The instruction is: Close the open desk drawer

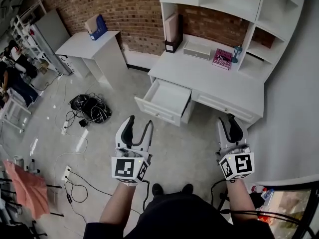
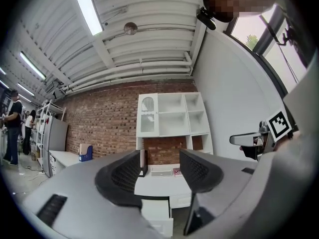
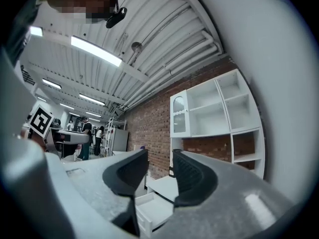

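A red brick wall [image 1: 134,14] backs a grey floor [image 1: 199,148] strewn with black cables [image 1: 89,107].

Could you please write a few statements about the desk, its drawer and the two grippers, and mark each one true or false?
1. The drawer on the desk is pulled out. True.
2. The left gripper is clamped on the drawer front. False: its jaws are apart and empty, and it hovers short of the drawer without touching it.
3. A pink book lies on the desk top. True.
4. The right gripper is shut on a cable. False: its jaws are apart with nothing between them.
5. The drawer is filled with papers. False: the inside that shows looks bare.
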Tool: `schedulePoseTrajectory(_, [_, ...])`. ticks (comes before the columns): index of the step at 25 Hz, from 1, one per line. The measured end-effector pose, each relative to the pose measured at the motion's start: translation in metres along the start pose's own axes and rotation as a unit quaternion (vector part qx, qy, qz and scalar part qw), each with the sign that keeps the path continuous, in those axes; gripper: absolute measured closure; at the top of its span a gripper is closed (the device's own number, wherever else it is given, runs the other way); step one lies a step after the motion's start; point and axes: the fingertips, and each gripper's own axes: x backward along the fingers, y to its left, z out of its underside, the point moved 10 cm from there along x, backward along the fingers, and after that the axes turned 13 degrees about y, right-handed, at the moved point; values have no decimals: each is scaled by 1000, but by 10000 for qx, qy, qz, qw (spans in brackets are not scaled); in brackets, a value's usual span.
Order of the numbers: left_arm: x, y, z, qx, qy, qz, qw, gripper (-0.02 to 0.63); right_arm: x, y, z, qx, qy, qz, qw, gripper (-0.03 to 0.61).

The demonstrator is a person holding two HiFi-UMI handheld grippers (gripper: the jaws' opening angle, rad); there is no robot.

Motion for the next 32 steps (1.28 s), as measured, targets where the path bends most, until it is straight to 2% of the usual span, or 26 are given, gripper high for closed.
schedulePoseTrajectory(9, [-7, -25, 19, 100, 357, -213, 9991, 367, 5, -36, 12, -132, -40, -160, 9998, 411])
schedulePoseTrajectory(17, [-29, -16, 44, 160, 635, -410, 9970, 367, -16, -49, 28, -217, 131, -198, 9995, 411])
schedulePoseTrajectory(24, [-76, 28, 83, 259, 971, -273, 9946, 367, -62, -41, 28, -151, 264, -17, 9995, 413])
schedulePoseTrajectory(32, [-144, 109, 135, -13, 1478, -72, 9890, 367, -139, -19, 9, 57, 435, 370, 9984, 414])
